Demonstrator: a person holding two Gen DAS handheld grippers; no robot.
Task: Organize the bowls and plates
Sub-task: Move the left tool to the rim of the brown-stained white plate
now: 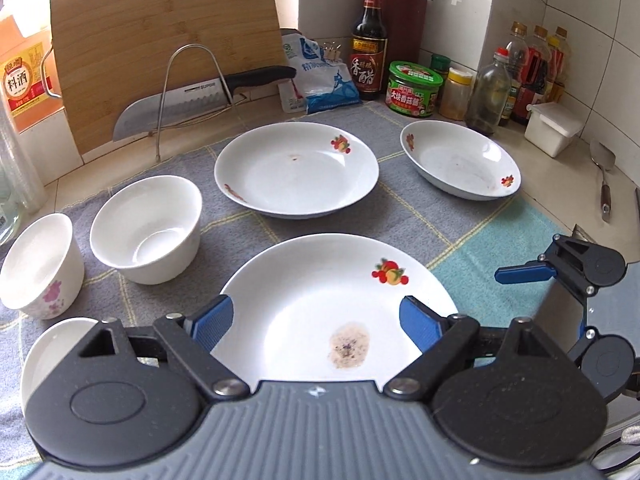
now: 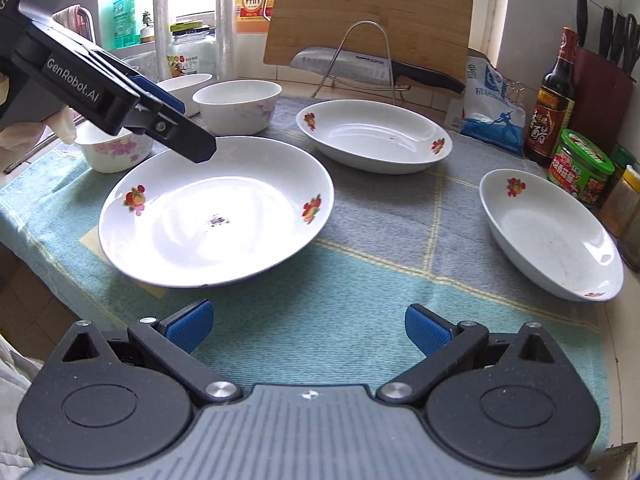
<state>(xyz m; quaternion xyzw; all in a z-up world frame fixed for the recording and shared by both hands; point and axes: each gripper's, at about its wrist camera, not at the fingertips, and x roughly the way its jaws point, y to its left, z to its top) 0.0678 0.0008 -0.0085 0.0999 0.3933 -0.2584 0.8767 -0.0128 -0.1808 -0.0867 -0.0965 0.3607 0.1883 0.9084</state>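
Since stacking starts with the nearest plate point(image 1: 320, 304), we hover our left gripper point(image 1: 316, 320) spread wide over it, right gripper point(image 2: 308, 330) equally spread at its four o'clock, over the cloth point(image 2: 360, 280).

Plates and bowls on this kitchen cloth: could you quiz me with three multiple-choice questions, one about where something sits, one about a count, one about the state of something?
1. Where is the kitchen knife?
A. in a bowl
B. on the wire rack in front of the cutting board
C. on the nearest plate

2. How many fruit-patterned plates lie on the cloth?
A. one
B. three
C. five

3. What state is the nearest plate in?
A. clean
B. broken
C. stained with food residue

Answers: 1 B, the blade rests across the wire rack by the board. 2 B, the near one, the middle plate and the far right plate. 3 C, a brownish speckled patch sits between the left tool fingers.
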